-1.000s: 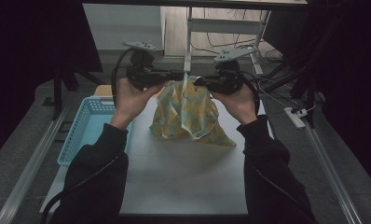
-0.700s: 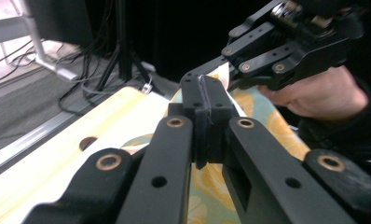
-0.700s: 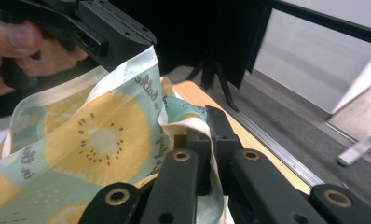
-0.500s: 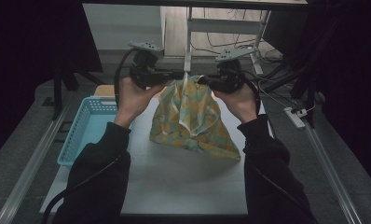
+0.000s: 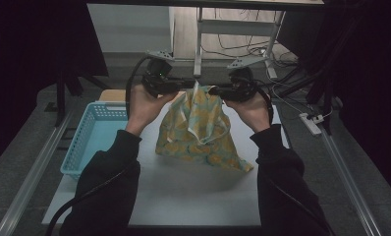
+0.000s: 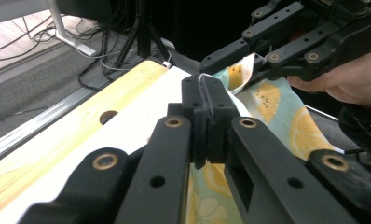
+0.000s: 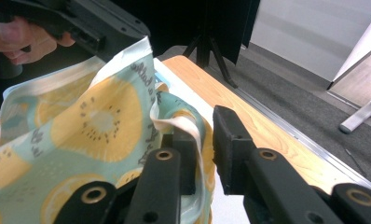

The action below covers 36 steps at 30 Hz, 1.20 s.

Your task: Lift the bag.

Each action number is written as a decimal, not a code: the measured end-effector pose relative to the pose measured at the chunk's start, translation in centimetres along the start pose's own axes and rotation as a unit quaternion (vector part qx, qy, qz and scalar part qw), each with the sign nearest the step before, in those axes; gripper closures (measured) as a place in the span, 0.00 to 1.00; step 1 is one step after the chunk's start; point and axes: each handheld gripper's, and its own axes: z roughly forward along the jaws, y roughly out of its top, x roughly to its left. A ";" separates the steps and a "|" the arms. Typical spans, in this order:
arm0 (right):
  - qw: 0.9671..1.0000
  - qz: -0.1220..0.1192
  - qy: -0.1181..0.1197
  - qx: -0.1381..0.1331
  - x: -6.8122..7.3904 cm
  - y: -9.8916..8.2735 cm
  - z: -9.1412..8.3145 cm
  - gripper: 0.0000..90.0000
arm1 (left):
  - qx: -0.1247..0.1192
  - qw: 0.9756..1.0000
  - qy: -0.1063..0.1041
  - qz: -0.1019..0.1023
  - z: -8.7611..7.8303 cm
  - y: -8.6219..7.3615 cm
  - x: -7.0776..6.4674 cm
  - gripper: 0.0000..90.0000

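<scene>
**A:** Found the lemon-print bag (image 5: 198,130) where?

**B:** Saw it held up by its mouth over the middle of the white surface (image 5: 193,196). Lower edge sagged onto that surface, one corner splayed out toward the right sleeve.

**A:** Gripped how on the left?

**B:** Clamped hard. Found the left tool (image 6: 207,100) pressed fully together on the bag's rim, with a thin white cord caught at the pads. Judged that as the anchor: kept tight so that side of the mouth could not drop.

**A:** And on the right?

**B:** Caught the right tool (image 7: 204,135) with jaws that had just been opening. Showed a plain gap at one pad, with the folded hem and its pale tape hanging loose between the jaws, so not pinched there. Read it as letting that side go or re-taking the hem for a better hold; could not tell which.

**A:** Why raised, and why so close together?

**B:** Probably to keep the mouth gathered and let the cloth hang straight below, rather than bunching on the surface. Left one side at risk of slumping with the right jaws parted.

**A:** Anything farther out?

**B:** Noted a blue basket (image 5: 93,137) at the surface's left edge, just beside the left forearm and apart from the bag. Possibly meant as the destination; could not confirm.
</scene>
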 end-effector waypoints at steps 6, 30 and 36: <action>1.000 0.002 0.008 0.000 0.3 -0.6 0.1 0.76 | 0.006 1.000 0.015 -0.006 0.2 -0.4 0.6 0.99; 1.000 0.027 0.009 -0.008 0.5 -3.9 -0.3 0.33 | 0.030 0.999 0.014 -0.006 1.3 -3.6 1.5 0.44; 0.999 0.033 0.009 -0.015 0.6 -5.0 -0.5 0.28 | 0.025 1.000 0.013 -0.003 0.3 -5.7 1.5 0.27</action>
